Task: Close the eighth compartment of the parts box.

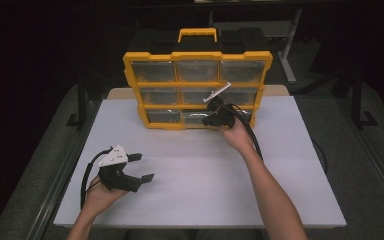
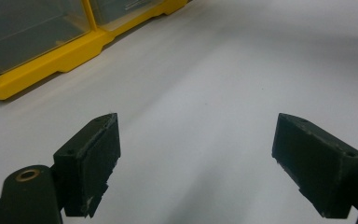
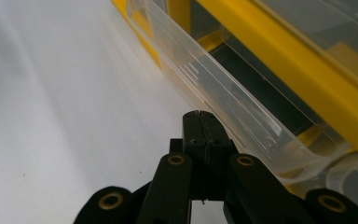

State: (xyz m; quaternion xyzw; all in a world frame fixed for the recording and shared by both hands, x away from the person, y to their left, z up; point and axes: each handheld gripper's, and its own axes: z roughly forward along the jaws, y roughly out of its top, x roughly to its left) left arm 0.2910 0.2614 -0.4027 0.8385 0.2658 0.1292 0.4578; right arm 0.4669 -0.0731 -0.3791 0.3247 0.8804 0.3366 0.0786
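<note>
White desk (image 1: 200, 175) carries our yellow organizer (image 1: 197, 90) at its far edge. Our right tool (image 1: 215, 116), jaws pressed together, meets the bottom drawer (image 3: 223, 107); we should nudge gently. Left tool (image 1: 142, 167) rests spread.

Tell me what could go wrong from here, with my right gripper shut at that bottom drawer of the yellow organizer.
1. The right gripper is shut beside the clear drawer, which stands slightly pulled out; I cannot tell if it grips anything, so a pull may slip off.
2. The organizer stands upright on the table unbraced; the left gripper sits open well away from it, so a hard tug might drag or tip it.
</note>
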